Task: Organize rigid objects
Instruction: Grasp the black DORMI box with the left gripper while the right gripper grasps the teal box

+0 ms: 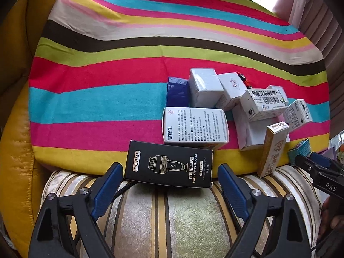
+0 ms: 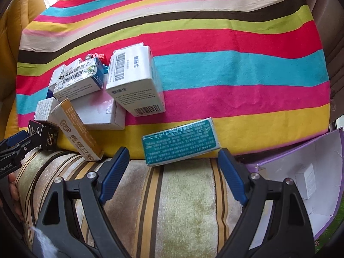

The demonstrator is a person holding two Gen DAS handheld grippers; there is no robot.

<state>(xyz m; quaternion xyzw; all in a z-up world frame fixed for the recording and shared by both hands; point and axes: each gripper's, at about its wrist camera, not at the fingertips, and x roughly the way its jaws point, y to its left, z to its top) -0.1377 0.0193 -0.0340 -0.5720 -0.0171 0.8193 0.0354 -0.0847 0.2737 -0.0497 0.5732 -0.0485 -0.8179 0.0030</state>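
A black box marked DORMI (image 1: 169,165) lies flat at the near edge of the striped cloth (image 1: 107,81), between the blue pads of my left gripper (image 1: 169,168). The jaws stand open, a gap on each side of the box. A teal box wrapped in film (image 2: 180,143) lies between the pads of my right gripper (image 2: 174,152), which is open too; its right pad sits close to the box's corner. A pile of white boxes (image 1: 232,107) and a narrow gold box (image 1: 272,150) lie between the two grippers.
An open purple box (image 2: 318,172) with a small white carton (image 2: 305,182) inside sits at the right edge. A striped plush cushion (image 2: 172,204) lies under both grippers. Yellow leather upholstery (image 1: 17,150) borders the left. A hand (image 2: 13,185) holds the left gripper.
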